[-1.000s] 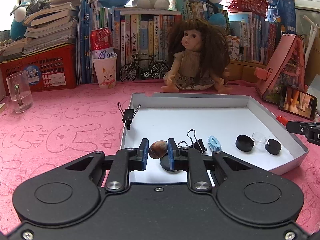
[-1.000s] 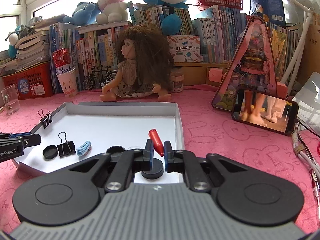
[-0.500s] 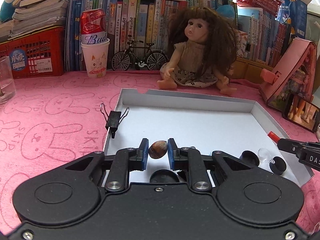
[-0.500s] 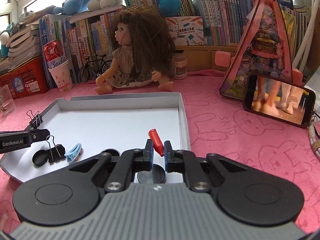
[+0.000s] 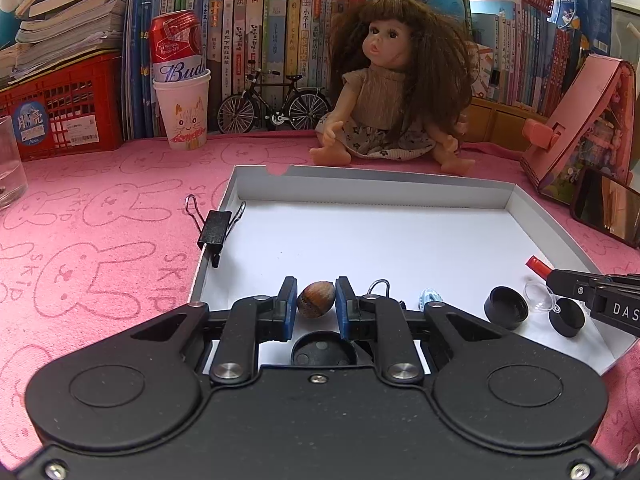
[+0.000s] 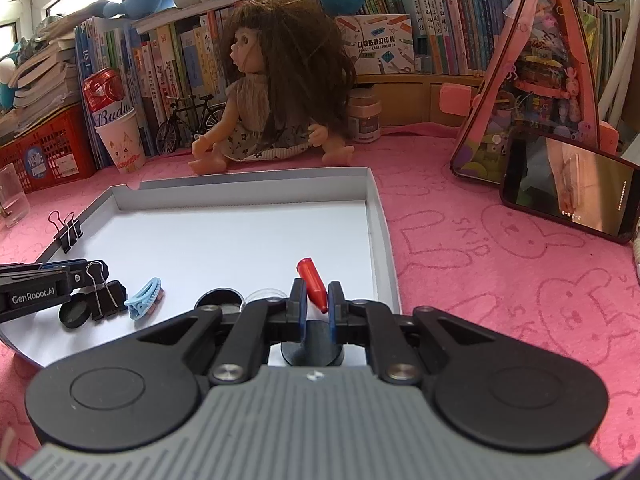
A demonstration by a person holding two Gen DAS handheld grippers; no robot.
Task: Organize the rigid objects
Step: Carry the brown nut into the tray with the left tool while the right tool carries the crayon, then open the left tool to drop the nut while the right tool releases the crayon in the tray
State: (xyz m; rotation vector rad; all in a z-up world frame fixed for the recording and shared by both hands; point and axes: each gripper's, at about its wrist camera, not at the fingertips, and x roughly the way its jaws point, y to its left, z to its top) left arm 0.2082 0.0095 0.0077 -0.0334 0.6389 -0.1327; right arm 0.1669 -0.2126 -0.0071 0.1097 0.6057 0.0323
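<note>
My left gripper (image 5: 316, 300) is shut on a brown nut (image 5: 315, 299), held low over the near left part of the white tray (image 5: 376, 188). My right gripper (image 6: 317, 300) is shut on a red cap-like piece (image 6: 313, 284) over the tray's near right part (image 6: 376, 232); it also shows in the left wrist view (image 5: 538, 266). In the tray lie black round caps (image 5: 506, 307), a clear lid (image 5: 538, 295), a light blue hair clip (image 6: 145, 304) and a black binder clip (image 6: 105, 294). Another binder clip (image 5: 215, 230) is clamped on the tray's left wall.
A doll (image 5: 394, 92) sits just behind the tray. A paper cup with a red can (image 5: 182, 98), a toy bicycle (image 5: 274, 106), a red crate (image 5: 60, 114) and books line the back. A glass (image 5: 10, 160) stands far left. A phone (image 6: 568, 188) leans on a pink stand (image 6: 536, 80) at the right.
Both grippers have moved forward and lower over the tray, each still holding its object. The tray items now lie closer under the fingers.
</note>
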